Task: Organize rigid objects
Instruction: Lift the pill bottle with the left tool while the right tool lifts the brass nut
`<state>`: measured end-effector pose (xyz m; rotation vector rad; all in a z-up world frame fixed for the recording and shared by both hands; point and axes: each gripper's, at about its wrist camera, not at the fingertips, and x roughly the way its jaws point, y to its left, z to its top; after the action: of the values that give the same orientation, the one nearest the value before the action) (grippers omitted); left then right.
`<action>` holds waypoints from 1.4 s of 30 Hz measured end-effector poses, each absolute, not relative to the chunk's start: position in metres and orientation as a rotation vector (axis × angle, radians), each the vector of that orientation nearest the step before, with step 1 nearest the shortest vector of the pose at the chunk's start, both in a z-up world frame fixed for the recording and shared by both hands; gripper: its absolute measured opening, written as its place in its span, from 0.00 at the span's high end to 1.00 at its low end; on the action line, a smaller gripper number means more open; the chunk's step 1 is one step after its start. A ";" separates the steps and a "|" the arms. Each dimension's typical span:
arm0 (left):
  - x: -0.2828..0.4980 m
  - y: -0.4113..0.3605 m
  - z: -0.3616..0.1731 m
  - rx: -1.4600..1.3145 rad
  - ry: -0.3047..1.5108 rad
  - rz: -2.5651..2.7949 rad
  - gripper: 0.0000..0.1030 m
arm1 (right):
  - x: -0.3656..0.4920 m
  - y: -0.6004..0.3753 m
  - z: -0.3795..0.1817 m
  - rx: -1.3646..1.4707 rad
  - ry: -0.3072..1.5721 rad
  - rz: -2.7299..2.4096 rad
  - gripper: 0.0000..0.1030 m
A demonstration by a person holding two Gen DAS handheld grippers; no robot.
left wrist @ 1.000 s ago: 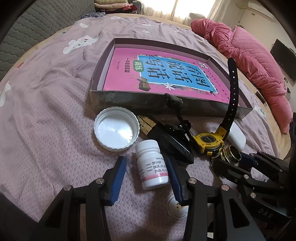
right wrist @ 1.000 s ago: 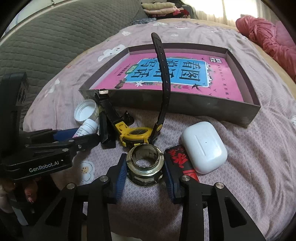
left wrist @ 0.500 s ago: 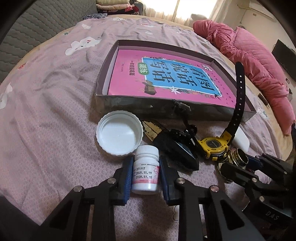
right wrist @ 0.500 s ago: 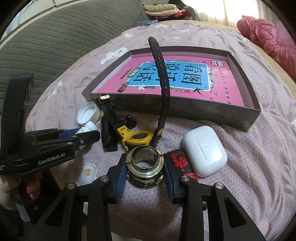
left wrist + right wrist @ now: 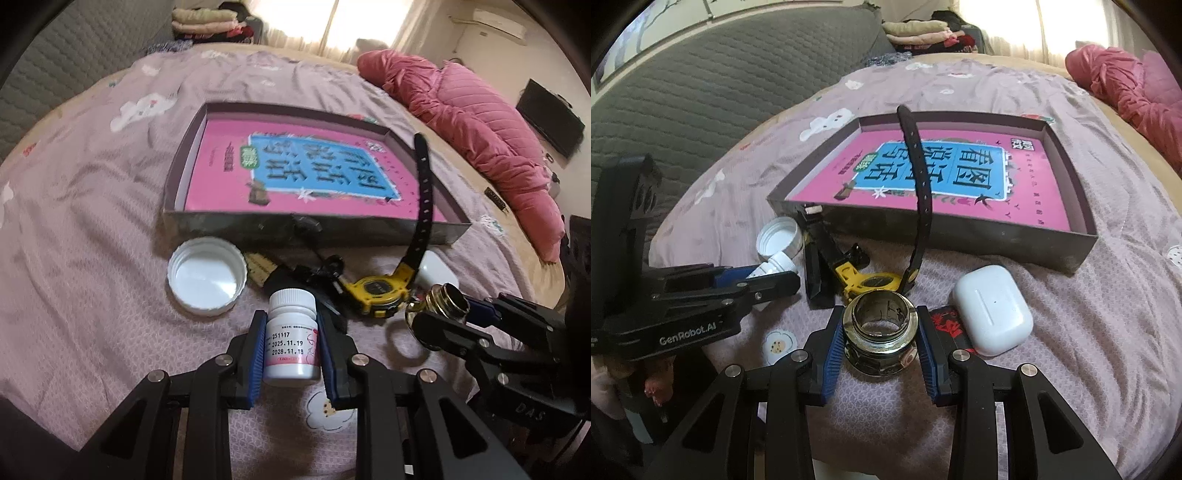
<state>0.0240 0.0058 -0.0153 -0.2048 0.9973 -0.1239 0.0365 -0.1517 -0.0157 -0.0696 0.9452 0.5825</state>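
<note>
I am working over a mauve bedspread [image 5: 85, 206] with white flower prints, a grey quilted headboard [image 5: 701, 92] behind it and a pink duvet [image 5: 476, 122] bunched by the window. My left gripper [image 5: 291, 332] has just been closing and is now clamping the white pill bottle [image 5: 291, 332]. My right gripper [image 5: 880, 332] is squeezing the metal ring [image 5: 880, 325]. Both are sitting just before the open box [image 5: 1067, 166], near the watch [image 5: 879, 282].

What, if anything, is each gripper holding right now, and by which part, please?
The left gripper grips the white pill bottle across its labelled body. The right gripper clamps the metal ring fitting by its outer sides.
</note>
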 end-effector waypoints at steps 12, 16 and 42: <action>0.022 0.014 0.005 -0.189 0.893 -0.108 0.74 | 0.038 -0.170 0.002 -0.017 0.877 0.537 0.64; 0.024 0.013 0.005 -0.172 0.878 -0.101 0.74 | 0.039 -0.174 0.005 -0.014 0.863 0.517 0.64; 0.040 0.035 0.019 -0.189 0.794 -0.075 0.74 | 0.045 -0.187 0.037 -0.008 0.729 0.439 0.64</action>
<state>0.0396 0.0346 0.0194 -0.1892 0.7935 -0.0747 0.0451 -0.1870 0.0370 -0.0078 0.7291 0.4394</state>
